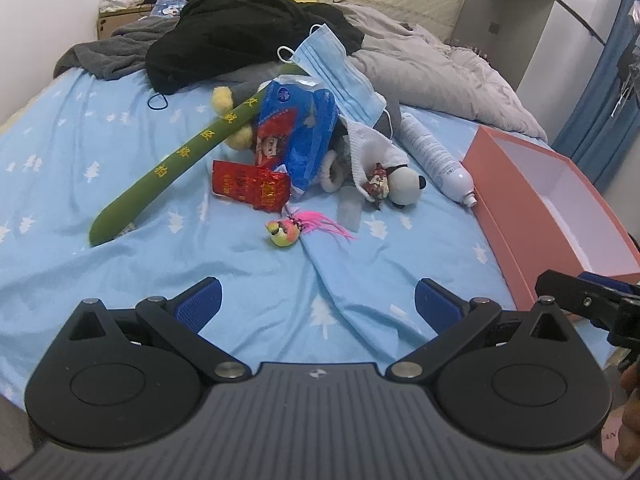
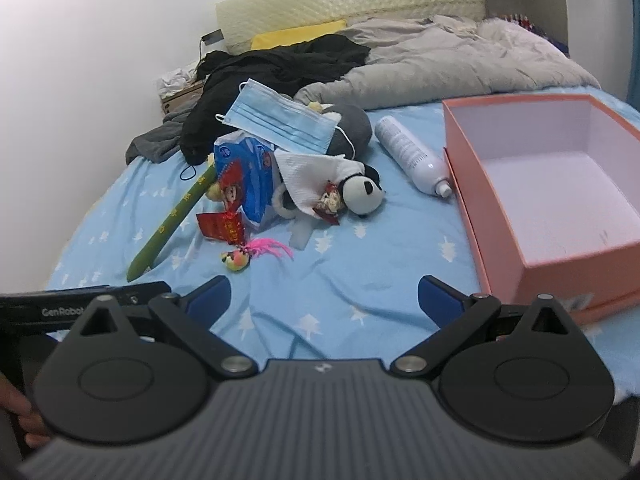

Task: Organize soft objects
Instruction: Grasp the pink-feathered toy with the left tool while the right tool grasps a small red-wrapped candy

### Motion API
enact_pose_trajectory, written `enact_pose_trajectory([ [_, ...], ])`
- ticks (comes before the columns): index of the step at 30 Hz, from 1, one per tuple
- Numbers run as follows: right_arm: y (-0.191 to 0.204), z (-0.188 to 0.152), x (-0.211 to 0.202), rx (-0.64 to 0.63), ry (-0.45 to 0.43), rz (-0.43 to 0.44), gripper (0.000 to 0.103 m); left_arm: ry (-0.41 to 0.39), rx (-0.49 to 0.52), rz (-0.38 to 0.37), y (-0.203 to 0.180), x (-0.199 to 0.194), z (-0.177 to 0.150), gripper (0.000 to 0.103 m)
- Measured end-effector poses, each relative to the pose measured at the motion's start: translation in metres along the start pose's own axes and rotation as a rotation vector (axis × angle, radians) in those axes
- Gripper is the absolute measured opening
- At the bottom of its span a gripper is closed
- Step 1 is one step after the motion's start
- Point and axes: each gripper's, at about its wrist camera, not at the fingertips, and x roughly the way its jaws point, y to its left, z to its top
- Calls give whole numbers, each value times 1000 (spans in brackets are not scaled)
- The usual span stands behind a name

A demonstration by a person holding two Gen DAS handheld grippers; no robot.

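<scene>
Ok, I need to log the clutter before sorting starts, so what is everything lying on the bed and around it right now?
bed sheet: one, light blue with white trees, under everything
box: one, salmon pink, open, bed's right side
spray bottle: one, white, lying beside the box
panda plush: one, black and white, in the pile
face mask: one, blue, atop the pile
green plush stick: one, pile's left
blue packet: one, centre
red packet: one, in front
bird toy: one, pink feathers, nearest
black garment: one, behind
grey duvet: one, by the headboard
left gripper: open
right gripper: open
</scene>
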Motion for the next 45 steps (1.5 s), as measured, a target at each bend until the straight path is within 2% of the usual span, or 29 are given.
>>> enact_pose_trajectory([
  [4,-1,5,15,-7,-30,17,102,8,14,11,6,19,3,103],
  [12,-10,16,53,29,-68,-3,102,12,20,9,15,62,8,103],
  [16,-24,21,84,113,-53,51,102,24,15,-2,21,86,12,102],
  [18,-31,24,103,172,-31,77,101,40,23,-5,22,100,14,96],
  [21,-35,26,127,231,-17,99,93,52,28,-3,24,121,18,93],
  [23,-37,29,145,254,3,103,74,48,33,-2,26,133,22,88],
  [24,-38,30,154,268,15,111,72,48,38,-1,27,139,24,86],
  [30,-41,41,197,310,27,151,69,73,50,-32,35,169,38,75],
  [36,-46,50,231,353,37,170,65,115,60,-52,39,189,38,66],
  [38,-50,50,242,383,44,162,64,119,57,-59,40,193,37,58],
  [40,-56,48,254,434,55,163,64,122,40,-71,42,196,36,54],
  [45,-60,43,276,494,90,193,50,104,-17,-92,49,195,36,37],
])
